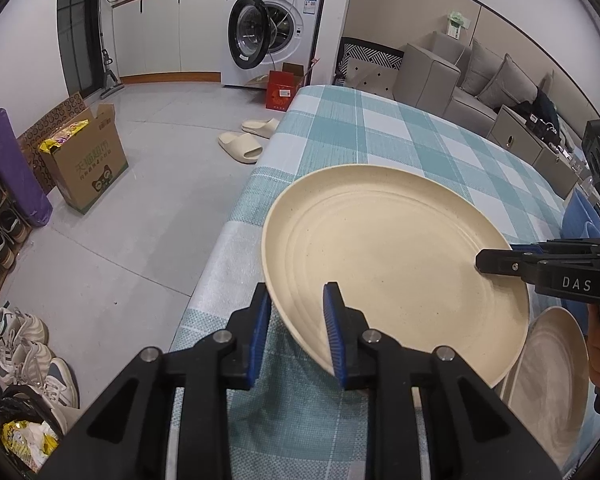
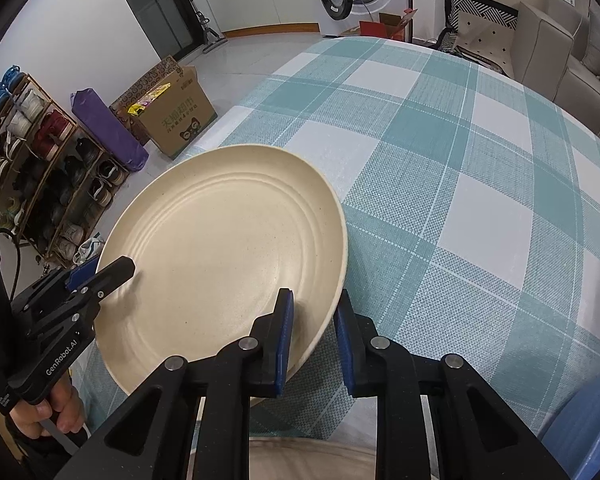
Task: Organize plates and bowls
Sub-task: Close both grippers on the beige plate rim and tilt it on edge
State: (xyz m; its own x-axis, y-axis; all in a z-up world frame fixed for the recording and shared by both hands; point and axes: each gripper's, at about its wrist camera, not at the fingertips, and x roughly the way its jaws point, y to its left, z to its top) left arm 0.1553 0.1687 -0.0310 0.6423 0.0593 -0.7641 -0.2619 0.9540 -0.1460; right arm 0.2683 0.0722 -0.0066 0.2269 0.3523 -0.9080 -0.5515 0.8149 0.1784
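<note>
A large cream plate hangs tilted over the near left corner of the checked table, held from both sides. My left gripper is shut on its near left rim, one blue pad above and one below. My right gripper is shut on the opposite rim of the plate. Each gripper shows in the other's view: the right gripper at the plate's right edge, the left gripper at its left edge. A second cream plate lies on the table below, to the right.
Blue dishware sits at the table's right edge, also seen as blue dishware low on the right. On the floor to the left are a cardboard box, slippers and a shoe rack. A washing machine stands behind.
</note>
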